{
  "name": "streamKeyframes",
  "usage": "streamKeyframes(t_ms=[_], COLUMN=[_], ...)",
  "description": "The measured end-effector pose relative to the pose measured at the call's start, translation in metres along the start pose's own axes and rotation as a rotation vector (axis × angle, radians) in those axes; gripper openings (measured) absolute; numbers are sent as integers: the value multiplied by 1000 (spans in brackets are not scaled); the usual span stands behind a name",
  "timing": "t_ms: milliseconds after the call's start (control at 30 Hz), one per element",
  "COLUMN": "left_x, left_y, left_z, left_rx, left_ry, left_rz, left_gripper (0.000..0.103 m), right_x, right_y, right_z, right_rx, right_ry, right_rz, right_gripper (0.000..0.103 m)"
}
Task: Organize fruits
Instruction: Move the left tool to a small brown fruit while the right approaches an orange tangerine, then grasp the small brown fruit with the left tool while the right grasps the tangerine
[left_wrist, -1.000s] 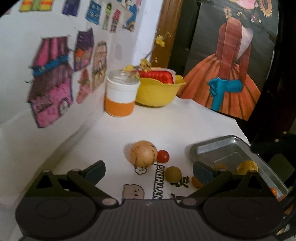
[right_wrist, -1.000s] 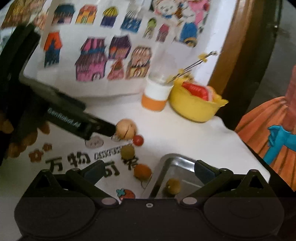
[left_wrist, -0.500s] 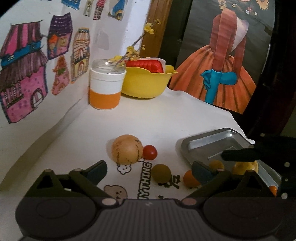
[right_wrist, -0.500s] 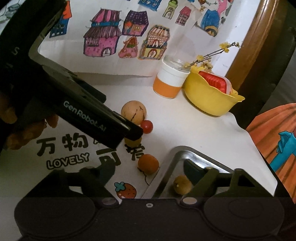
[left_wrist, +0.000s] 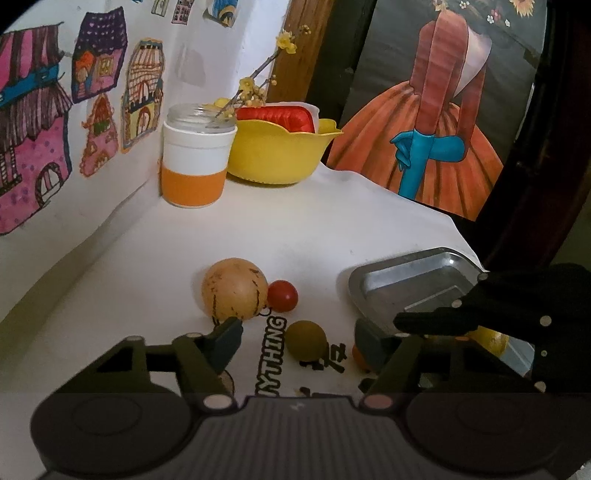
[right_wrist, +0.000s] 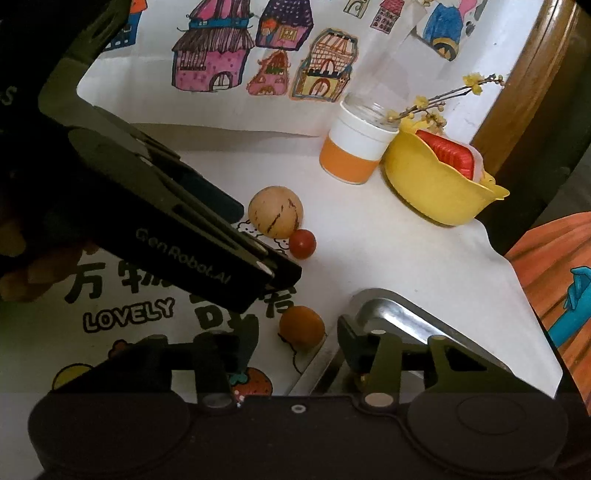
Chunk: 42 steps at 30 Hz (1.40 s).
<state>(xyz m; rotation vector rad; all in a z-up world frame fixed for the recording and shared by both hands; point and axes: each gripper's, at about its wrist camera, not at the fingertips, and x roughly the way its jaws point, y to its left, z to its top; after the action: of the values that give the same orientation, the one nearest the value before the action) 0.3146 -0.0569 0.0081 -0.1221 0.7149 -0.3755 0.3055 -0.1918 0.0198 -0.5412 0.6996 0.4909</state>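
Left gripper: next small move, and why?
Probably ease the left gripper forward and close on the olive fruit. Its fingers are open, the fruit lies on the table between them, and the metal tray stands just to the right.

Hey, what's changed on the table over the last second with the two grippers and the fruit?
Both grippers came down and forward. The left gripper, open, now brackets the olive fruit. The right gripper, open, closed in on the orange fruit beside the tray. Nothing was grasped or released. The tan ball, red tomato, jar and yellow bowl stayed put.
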Motion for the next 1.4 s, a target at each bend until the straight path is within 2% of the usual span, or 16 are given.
streamKeyframes(t_ms=[300, 533, 867, 1400], left_x=[8, 13, 16, 11], left_y=[0, 0, 1, -1], left_z=[0, -1, -2, -4], left_rx=[-17, -22, -29, -38], left_ry=[19, 36, 51, 39], left_rz=[-7, -15, -15, -4], left_gripper=[59, 46, 30, 29], right_x=[4, 8, 9, -1], right_y=[0, -4, -4, -4], right_z=[2, 3, 3, -1], right_rx=[-6, 10, 18, 36], right_ry=[11, 20, 21, -13], right_rz=[-7, 0, 5, -5], right_gripper=[39, 31, 29, 29])
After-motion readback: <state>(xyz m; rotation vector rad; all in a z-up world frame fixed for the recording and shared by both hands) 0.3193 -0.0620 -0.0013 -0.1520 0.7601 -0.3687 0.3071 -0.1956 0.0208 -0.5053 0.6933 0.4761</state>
